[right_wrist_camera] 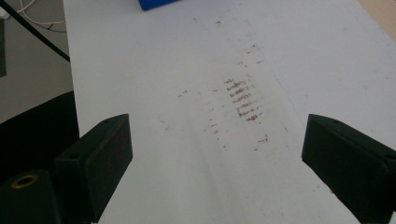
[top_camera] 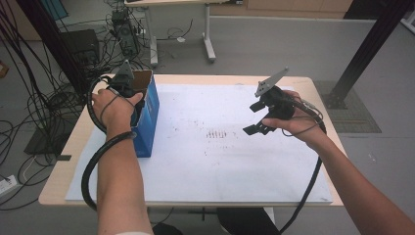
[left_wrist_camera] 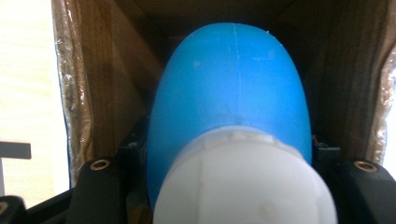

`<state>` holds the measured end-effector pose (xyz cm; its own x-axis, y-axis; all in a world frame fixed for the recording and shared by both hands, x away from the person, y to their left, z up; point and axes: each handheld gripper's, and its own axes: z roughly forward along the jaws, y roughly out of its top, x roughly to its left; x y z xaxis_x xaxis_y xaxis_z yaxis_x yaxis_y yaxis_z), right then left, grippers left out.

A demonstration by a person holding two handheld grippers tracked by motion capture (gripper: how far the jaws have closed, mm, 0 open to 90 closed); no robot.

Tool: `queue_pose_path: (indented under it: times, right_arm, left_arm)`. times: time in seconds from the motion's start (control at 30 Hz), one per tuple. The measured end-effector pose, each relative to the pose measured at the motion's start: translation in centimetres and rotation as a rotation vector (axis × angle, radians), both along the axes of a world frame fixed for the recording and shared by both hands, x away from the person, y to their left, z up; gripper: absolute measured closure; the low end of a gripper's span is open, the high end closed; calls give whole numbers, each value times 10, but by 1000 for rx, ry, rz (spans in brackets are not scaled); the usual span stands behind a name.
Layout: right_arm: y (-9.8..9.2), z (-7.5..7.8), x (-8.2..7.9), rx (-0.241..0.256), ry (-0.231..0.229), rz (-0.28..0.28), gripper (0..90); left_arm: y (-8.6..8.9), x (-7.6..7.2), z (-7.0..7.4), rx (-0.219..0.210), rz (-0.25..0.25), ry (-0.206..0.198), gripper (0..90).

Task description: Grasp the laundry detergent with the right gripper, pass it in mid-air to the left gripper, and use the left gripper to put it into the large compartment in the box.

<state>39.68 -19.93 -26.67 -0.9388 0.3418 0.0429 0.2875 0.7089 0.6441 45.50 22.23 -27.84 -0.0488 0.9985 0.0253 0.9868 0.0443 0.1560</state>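
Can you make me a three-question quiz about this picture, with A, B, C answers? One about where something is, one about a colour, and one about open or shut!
1. Where does the left gripper hold the blue plastic bottle with the white cap?
A. inside the open blue cardboard box
B. on the floor
C. on the white board's middle

2. What colour is the bottle's cap?
A. red
B. white
C. green

3. How is the right gripper?
A. shut on a cup
B. shut on the box
C. open

Answers: 1 A, brown box walls surround the bottle; 2 B, the cap looks white up close; 3 C, its jaws stand wide apart over the bare board.
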Motion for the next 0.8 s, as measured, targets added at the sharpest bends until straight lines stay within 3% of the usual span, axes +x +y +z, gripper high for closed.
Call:
queue_pose_path:
  times: [0.5,0.8]
  right_arm:
    - [1,0,-1,2,0,2,87]
    - [0,0,0,6,-5,5,87]
  left_arm:
    - [0,-1,2,-6,4,-10,346]
    - [-1,-3,14,6,6,-29,330]
